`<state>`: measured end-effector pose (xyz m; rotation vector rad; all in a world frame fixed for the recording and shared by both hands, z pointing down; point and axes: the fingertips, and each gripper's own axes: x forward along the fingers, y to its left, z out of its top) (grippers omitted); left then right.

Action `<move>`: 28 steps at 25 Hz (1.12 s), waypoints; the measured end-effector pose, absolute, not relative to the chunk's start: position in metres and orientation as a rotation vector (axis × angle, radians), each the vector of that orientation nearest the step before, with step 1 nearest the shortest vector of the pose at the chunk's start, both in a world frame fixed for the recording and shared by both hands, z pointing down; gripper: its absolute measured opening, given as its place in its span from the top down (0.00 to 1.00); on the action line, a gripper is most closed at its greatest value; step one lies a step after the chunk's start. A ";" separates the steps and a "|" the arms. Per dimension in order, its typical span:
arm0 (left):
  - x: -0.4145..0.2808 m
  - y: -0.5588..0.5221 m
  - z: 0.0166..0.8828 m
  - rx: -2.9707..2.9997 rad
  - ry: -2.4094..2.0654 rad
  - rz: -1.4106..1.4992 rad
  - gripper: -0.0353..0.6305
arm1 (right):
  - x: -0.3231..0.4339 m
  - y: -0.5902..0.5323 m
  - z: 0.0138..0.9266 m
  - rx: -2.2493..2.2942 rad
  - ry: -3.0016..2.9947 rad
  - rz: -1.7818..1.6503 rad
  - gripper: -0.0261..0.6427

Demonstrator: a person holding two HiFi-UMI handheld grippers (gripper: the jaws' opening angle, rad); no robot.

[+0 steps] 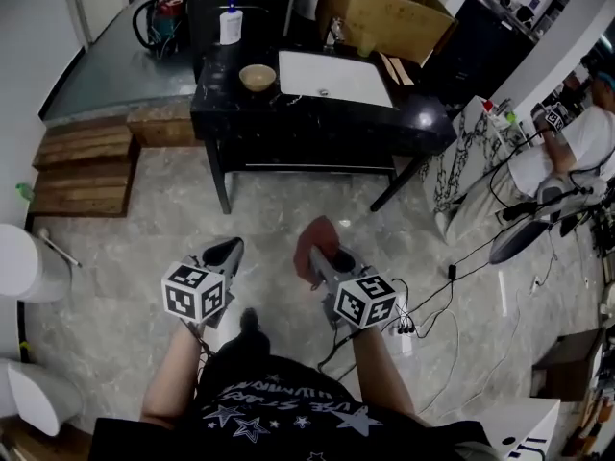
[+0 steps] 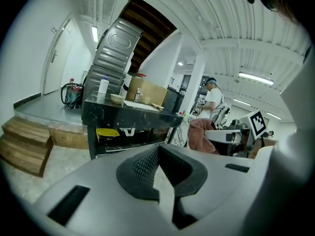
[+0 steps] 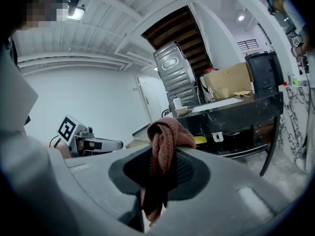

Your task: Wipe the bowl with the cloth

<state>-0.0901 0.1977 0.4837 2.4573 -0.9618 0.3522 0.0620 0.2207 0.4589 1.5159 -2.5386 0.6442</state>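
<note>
left gripper: lower left of centre in the head view, over the pale floor; its jaws are pressed together at the tips with nothing between them
right gripper: lower centre of the head view, just right of the left one; its jaws are clamped on the cloth
cloth: reddish-brown and bunched, pinched between the right gripper's jaws; a knotted fold sticks out past the tips and the rest hangs down between the pads
bowl: small, tan, upright on the table, upper centre-left of the head view, near the table's left end and well apart from both grippers
table: black with a marbled top, across the upper middle of the head view, beyond the grippers
white board: flat on the tabletop, just right of the bowl
bottle: white with a blue cap, upright, above the bowl near the top of the frame
cardboard box: top centre-right, tilted, behind the white board
wooden steps: left edge of the head view, beside the table
</note>
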 end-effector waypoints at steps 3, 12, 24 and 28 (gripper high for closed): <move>-0.104 0.171 0.484 2.449 -0.955 0.334 0.93 | 0.052 0.194 0.458 1.526 -2.519 0.642 0.85; -0.147 0.106 0.488 2.430 -0.960 0.317 0.93 | 0.024 0.129 0.458 1.556 -2.485 0.627 0.85; -0.138 0.054 0.496 2.420 -0.938 0.336 0.93 | 0.044 0.075 0.464 1.570 -2.460 0.625 0.85; -0.133 0.026 0.491 2.415 -0.991 0.351 0.93 | 0.052 0.036 0.466 1.538 -2.509 0.635 0.85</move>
